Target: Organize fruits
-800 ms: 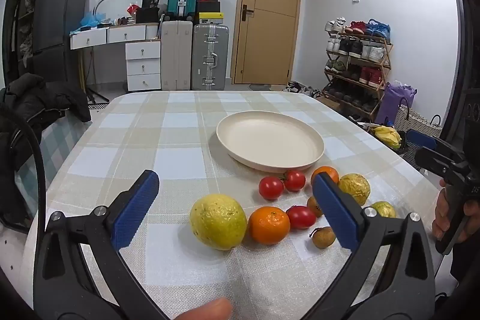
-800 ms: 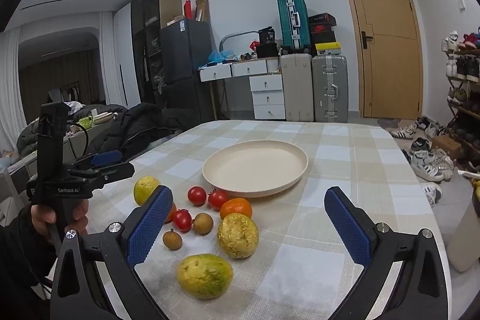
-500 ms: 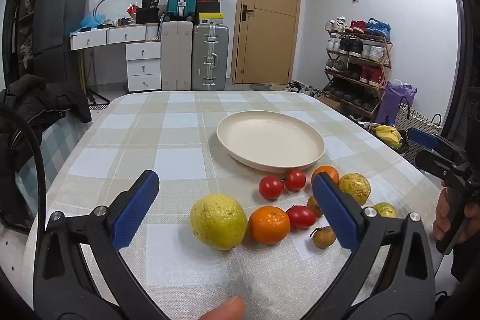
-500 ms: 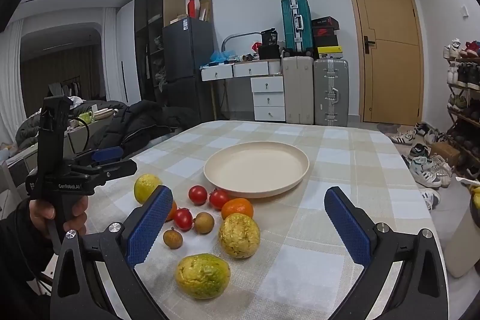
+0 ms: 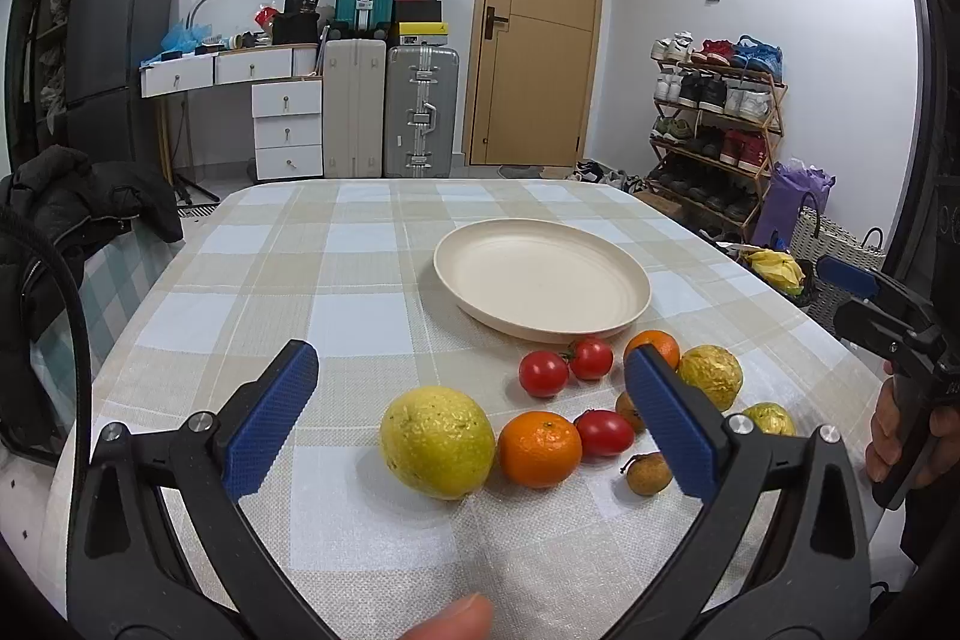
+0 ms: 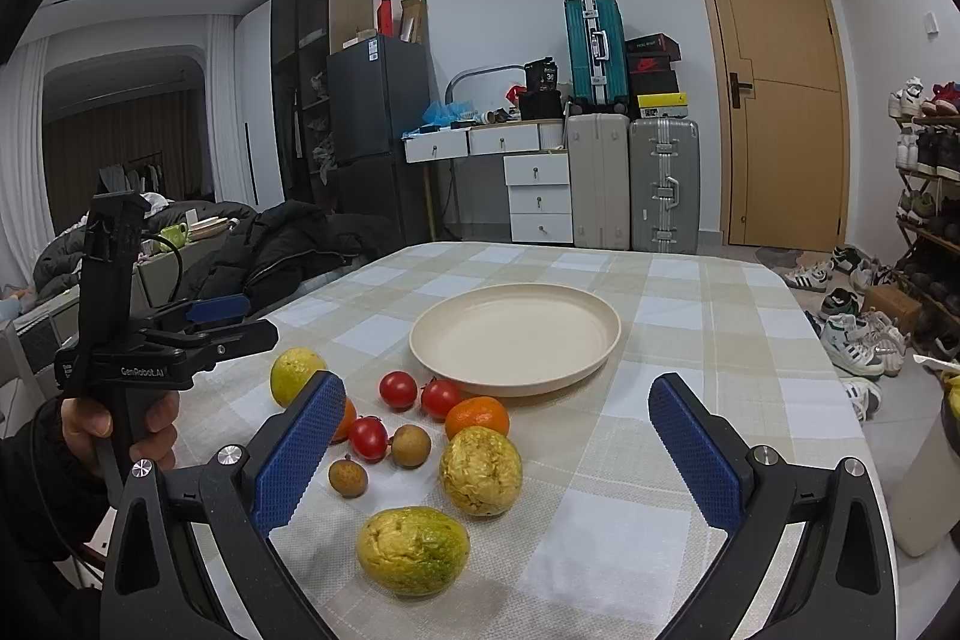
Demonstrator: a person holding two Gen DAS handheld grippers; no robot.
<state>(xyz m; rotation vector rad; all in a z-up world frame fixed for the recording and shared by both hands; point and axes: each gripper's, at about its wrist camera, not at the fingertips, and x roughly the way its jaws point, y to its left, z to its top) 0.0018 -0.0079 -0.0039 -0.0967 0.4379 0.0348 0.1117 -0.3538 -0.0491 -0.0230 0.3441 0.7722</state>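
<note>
A cream plate (image 5: 543, 280) (image 6: 516, 334) sits empty on the checked tablecloth. In front of it lie a big yellow lemon (image 5: 438, 442), two oranges (image 5: 540, 449) (image 6: 477, 417), three red tomatoes (image 5: 543, 373), two wrinkled yellow passion fruits (image 6: 480, 469) (image 6: 413, 550) and small brown longans (image 6: 348, 477). My left gripper (image 5: 474, 424) is open and empty, above the table with the lemon and an orange between its fingers. My right gripper (image 6: 498, 454) is open and empty, above the passion fruits.
The table (image 5: 360, 268) has edges near on the left and right. A black jacket (image 5: 78, 202) lies on a chair at the left. A shoe rack (image 5: 714, 130), bags and shoes stand to the right; suitcases (image 5: 420, 112) and drawers stand behind.
The right gripper has tilted up slightly, so the fruits sit a little lower in its view. The left gripper has barely moved. Both stay open.
</note>
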